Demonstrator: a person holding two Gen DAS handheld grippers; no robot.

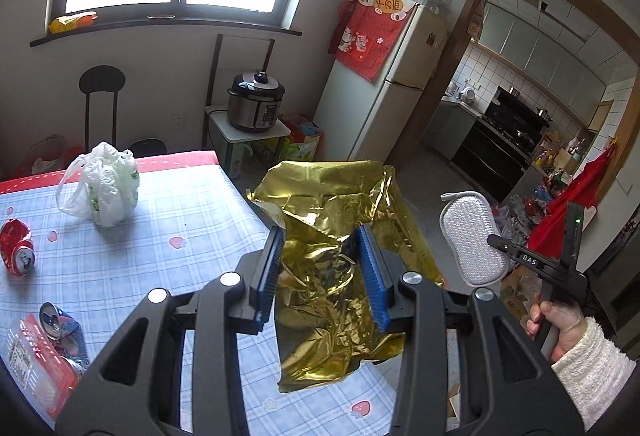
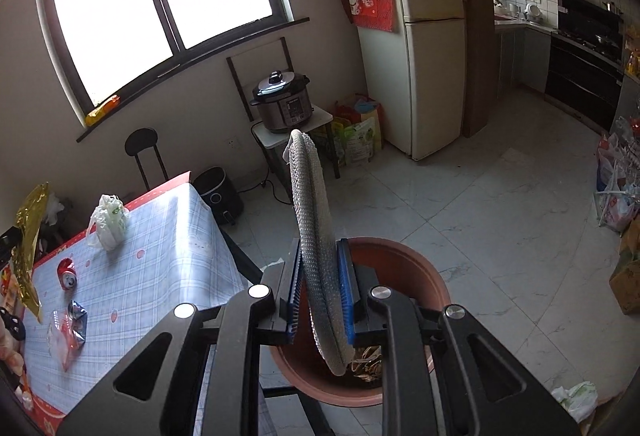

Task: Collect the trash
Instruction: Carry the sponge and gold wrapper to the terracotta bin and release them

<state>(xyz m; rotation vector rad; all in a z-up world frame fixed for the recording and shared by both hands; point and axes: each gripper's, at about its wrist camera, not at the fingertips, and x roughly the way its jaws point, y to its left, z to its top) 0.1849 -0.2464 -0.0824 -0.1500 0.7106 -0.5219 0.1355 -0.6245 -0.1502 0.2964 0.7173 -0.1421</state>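
Observation:
My left gripper (image 1: 320, 232) is shut on a crumpled gold foil wrapper (image 1: 332, 300), held up past the table's right edge. My right gripper (image 2: 319, 250) is shut on a silver mesh scouring sponge (image 2: 310, 195), which hangs above a round reddish-brown bin (image 2: 400, 260) on the floor; gold foil lies in the bin's bottom. The left wrist view shows the sponge (image 1: 472, 240) to the right, with a hand on the handle. On the checked tablecloth (image 1: 160, 236) lie a crushed red can (image 1: 16, 246), a crushed blue can (image 1: 56, 320), a red packet (image 1: 32, 364) and a white plastic bag (image 1: 104, 187).
A pressure cooker (image 2: 284, 103) stands on a small stand by the wall, with a cream fridge (image 2: 424, 35) to its right. A black appliance (image 2: 220, 193) sits on the floor by the table corner. Bags and boxes (image 2: 616, 195) crowd the floor at far right.

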